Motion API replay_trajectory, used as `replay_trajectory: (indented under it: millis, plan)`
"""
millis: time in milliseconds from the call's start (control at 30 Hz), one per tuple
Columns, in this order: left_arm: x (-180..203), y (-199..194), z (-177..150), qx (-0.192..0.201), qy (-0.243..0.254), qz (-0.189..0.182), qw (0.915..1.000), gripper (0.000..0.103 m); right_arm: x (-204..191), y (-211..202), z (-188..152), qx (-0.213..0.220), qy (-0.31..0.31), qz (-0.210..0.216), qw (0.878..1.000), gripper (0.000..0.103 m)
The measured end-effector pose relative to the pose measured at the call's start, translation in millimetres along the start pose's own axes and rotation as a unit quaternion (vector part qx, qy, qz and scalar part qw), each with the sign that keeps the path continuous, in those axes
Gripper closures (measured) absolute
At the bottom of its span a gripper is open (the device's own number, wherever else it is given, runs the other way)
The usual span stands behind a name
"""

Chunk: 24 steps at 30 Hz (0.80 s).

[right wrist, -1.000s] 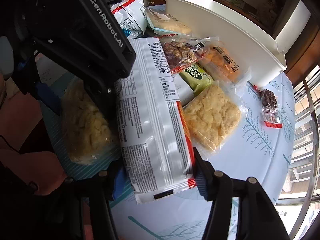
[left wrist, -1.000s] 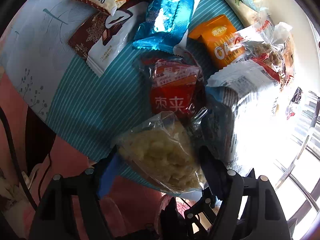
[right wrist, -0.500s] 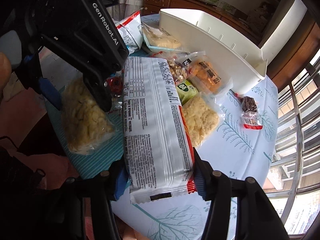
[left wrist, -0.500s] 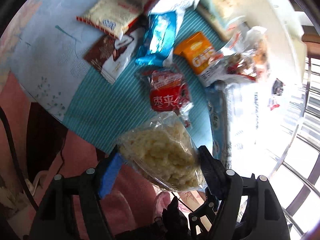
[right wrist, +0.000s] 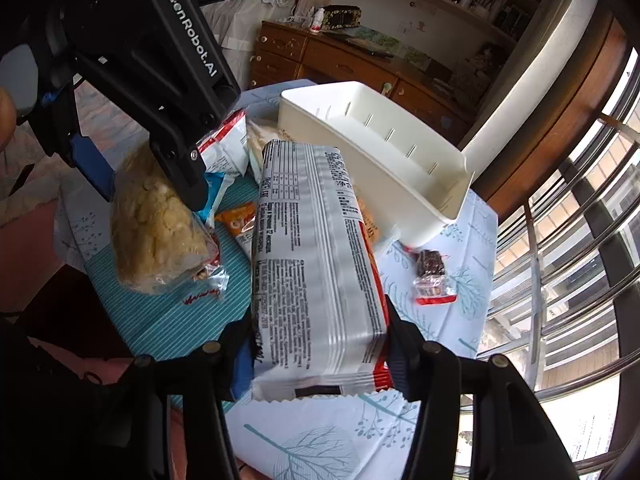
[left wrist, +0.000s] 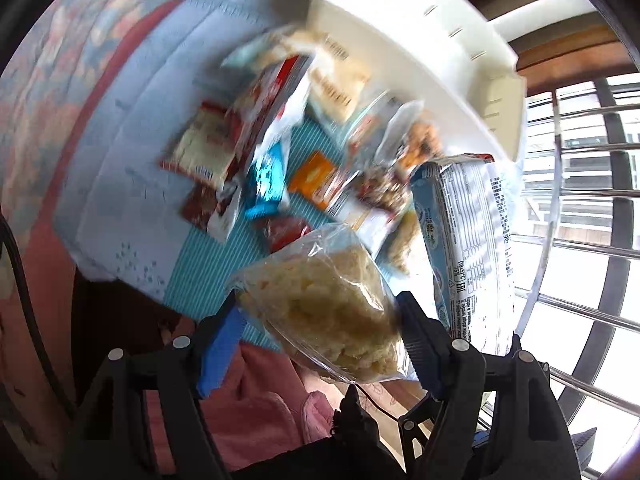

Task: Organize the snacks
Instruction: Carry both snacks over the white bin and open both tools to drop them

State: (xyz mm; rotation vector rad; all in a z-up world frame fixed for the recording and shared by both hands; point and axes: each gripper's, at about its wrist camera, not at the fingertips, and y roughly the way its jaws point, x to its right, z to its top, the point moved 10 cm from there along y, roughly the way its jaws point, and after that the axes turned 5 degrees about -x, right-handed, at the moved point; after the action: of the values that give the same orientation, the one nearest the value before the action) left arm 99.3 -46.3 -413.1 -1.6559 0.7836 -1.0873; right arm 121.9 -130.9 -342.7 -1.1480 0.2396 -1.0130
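My left gripper (left wrist: 320, 320) is shut on a clear bag of yellow puffed snack (left wrist: 324, 308) and holds it above the table; the same bag shows in the right wrist view (right wrist: 154, 224). My right gripper (right wrist: 320, 340) is shut on a long white printed snack pack (right wrist: 312, 264), also lifted; it shows in the left wrist view (left wrist: 468, 240). A white plastic bin (right wrist: 376, 152) stands empty at the far side of the table, beyond both grippers. Several loose snack packets (left wrist: 272, 160) lie blurred on the striped cloth below.
A small dark candy in a red wrapper (right wrist: 432, 276) lies right of the white pack near the bin. The round table with a leaf-print cloth (right wrist: 304, 448) ends close below. Window bars (right wrist: 560, 240) stand at right, a wooden dresser (right wrist: 320, 56) behind.
Both grippers have risen with their packs and tilted toward the white bin, which now shows its open inside. The table snacks look smaller and farther.
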Motion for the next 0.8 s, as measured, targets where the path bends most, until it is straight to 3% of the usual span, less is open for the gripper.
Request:
replay_trajectory:
  millis: [167,200,367,500,800]
  plan:
    - [16,-32,21,0.056,0.052,0.000,0.9971,0.030,20,-12,22,0.029,0.011,-0.027,0.999,0.049]
    - [20,-57,31,0.067,0.062,-0.001,0.9958,0.030,24,-15,27,0.035,0.013,-0.032,0.999,0.049]
    - [44,-86,67,0.115,0.109,0.000,0.9873,0.030,42,-21,48,0.061,0.025,-0.055,0.996,0.049]
    - [80,-126,99,0.138,0.132,0.000,0.9816,0.030,60,-22,69,0.076,0.042,-0.074,0.993,0.049]
    - [118,-164,164,0.197,0.186,0.005,0.9626,0.030,96,-3,117,0.096,0.085,-0.099,0.987,0.049]
